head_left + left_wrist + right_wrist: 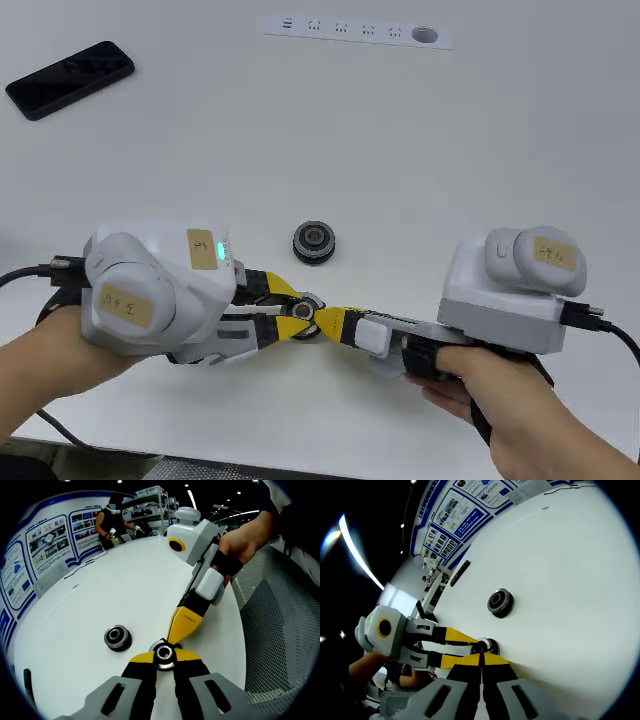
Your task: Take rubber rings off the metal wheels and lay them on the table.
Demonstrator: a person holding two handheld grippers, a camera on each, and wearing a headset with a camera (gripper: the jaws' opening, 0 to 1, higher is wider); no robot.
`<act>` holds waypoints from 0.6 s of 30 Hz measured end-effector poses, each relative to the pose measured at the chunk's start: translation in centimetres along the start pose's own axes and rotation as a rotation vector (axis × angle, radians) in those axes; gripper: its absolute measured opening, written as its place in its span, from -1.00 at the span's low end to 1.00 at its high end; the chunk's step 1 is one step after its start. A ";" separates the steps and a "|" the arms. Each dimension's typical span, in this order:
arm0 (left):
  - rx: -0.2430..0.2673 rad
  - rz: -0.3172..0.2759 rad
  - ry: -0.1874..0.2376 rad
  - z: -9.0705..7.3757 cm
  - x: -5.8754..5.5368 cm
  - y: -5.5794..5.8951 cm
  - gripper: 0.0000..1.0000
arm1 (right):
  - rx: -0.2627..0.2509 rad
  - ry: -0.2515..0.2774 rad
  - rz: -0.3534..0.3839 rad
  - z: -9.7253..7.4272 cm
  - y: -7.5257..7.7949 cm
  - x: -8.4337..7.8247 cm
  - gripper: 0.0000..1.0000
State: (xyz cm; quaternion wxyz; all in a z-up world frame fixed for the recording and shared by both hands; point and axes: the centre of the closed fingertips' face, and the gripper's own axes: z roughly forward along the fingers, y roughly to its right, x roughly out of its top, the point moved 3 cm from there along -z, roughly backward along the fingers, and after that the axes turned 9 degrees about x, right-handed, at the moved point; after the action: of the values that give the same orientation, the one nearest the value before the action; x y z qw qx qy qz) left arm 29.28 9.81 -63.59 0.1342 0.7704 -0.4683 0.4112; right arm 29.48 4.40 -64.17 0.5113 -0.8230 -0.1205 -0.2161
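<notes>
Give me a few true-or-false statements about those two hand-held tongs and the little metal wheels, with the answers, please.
1. The left tongs grip a wheel between their yellow tips. True: the held wheel sits clamped there.
2. The right tongs are spread wide open, far from that wheel. False: they are closed, with their tips at the held wheel's edge.
3. A second wheel lies alone on the table, beyond the tongs. True.
4. A black phone lies touching the second wheel. False: the phone lies off at the far left of the table, well apart from it.
</notes>
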 end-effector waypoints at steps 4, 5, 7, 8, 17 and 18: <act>0.001 0.000 0.000 0.0 0.0 0.0 -0.76 | -0.011 -0.002 -0.025 0.1 -0.1 0.0 -0.99; 0.001 0.000 0.000 0.0 0.0 0.0 -0.76 | -0.014 -0.003 -0.031 0.2 -0.1 0.0 -0.99; 0.002 -0.001 -0.001 0.0 -0.1 -0.1 -0.76 | -0.016 -0.008 -0.043 0.2 -0.1 0.1 -0.99; 0.002 -0.002 -0.001 0.0 -0.1 -0.1 -0.76 | -0.016 -0.009 -0.046 0.2 -0.1 0.1 -0.99; 0.001 -0.002 -0.001 0.0 -0.2 -0.2 -0.76 | -0.022 -0.019 -0.074 0.5 -0.2 0.2 -0.99; 0.001 -0.003 -0.001 0.0 -0.2 -0.2 -0.76 | -0.022 -0.021 -0.080 0.5 -0.2 0.2 -0.99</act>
State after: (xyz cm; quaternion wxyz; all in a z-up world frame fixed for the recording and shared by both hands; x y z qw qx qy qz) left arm 29.42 10.05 -63.67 0.1341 0.7716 -0.4668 0.4109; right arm 29.65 4.88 -64.12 0.4919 -0.8253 -0.1561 -0.2292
